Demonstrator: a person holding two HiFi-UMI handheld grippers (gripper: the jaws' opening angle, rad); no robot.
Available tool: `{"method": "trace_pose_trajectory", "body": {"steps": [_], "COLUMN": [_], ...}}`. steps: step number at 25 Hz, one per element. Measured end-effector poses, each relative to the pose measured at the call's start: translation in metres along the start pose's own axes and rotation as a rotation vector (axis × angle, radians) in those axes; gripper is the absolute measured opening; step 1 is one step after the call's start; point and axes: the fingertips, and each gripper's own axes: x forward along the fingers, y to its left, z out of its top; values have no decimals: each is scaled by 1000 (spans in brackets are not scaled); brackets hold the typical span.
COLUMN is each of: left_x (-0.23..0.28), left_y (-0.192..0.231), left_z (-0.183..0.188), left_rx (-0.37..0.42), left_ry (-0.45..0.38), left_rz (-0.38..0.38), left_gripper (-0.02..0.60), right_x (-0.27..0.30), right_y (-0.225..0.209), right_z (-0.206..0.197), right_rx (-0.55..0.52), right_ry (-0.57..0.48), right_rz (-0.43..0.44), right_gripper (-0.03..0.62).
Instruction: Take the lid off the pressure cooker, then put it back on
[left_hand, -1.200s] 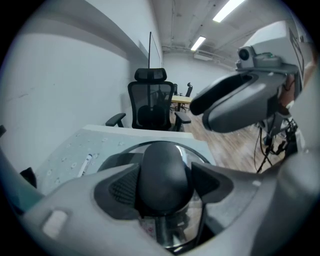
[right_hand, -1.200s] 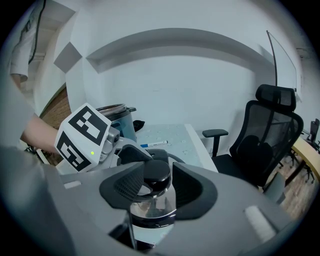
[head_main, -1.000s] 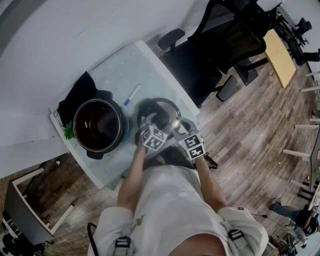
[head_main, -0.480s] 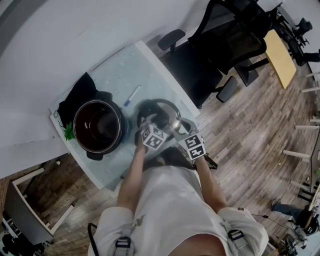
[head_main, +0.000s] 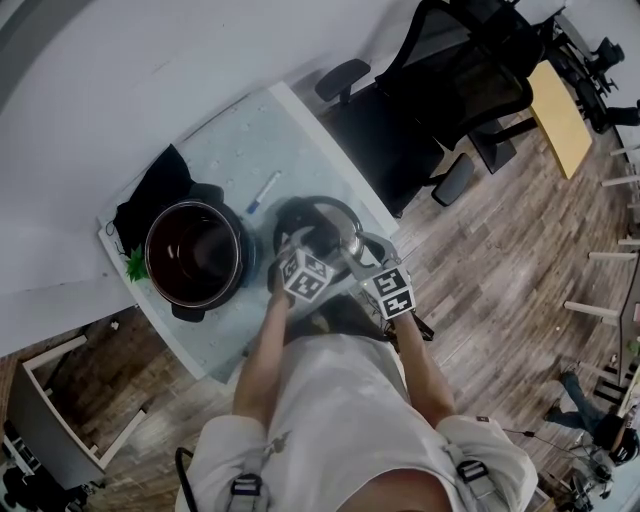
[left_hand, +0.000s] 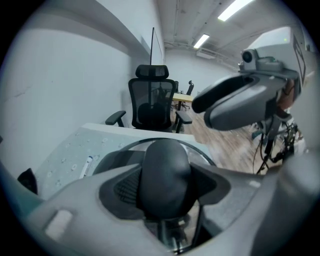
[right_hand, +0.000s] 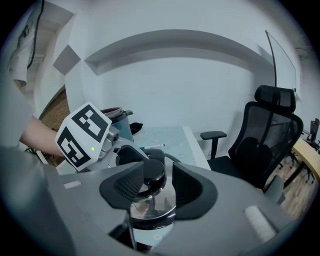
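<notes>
The pressure cooker's lid (head_main: 322, 218) lies on the table to the right of the open pot (head_main: 193, 252). My left gripper (head_main: 296, 243) is at the lid's near left side. In the left gripper view its pads (left_hand: 125, 186) press on the lid's black handle (left_hand: 165, 172), which fills the gap between them. My right gripper (head_main: 350, 250) comes in from the near right. In the right gripper view its jaws stand around the lid's black knob (right_hand: 153, 170), with a gap showing on the right side. The lid's steel and glass (right_hand: 150, 210) lie below that knob.
A pen (head_main: 264, 192) lies on the pale table (head_main: 240, 140) behind the lid. A black cloth (head_main: 155, 190) and a green item (head_main: 137, 264) sit by the pot. A black office chair (head_main: 400, 140) stands past the table's right edge.
Almost nothing differs; the right gripper's marker cube has shifted a touch to the right. Lid and pot lie as before.
</notes>
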Motion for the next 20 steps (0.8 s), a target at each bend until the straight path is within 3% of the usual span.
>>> {"method": "trace_pose_trajectory", "body": {"steps": [10,20], "left_x": [-40,-92], "left_y": [3,15], "left_z": [56,104], "left_rx": [36,81], "left_ry": [-78,-133], "left_rz": [-11,24], "left_gripper": [275,275], "right_x": [-19,-48], "right_y": [4,9], "right_z": [43,96], "right_rx": [-51,-111], "right_ry": [-38,-83], "right_rz": [11,1], "right_gripper": [178,178]}}
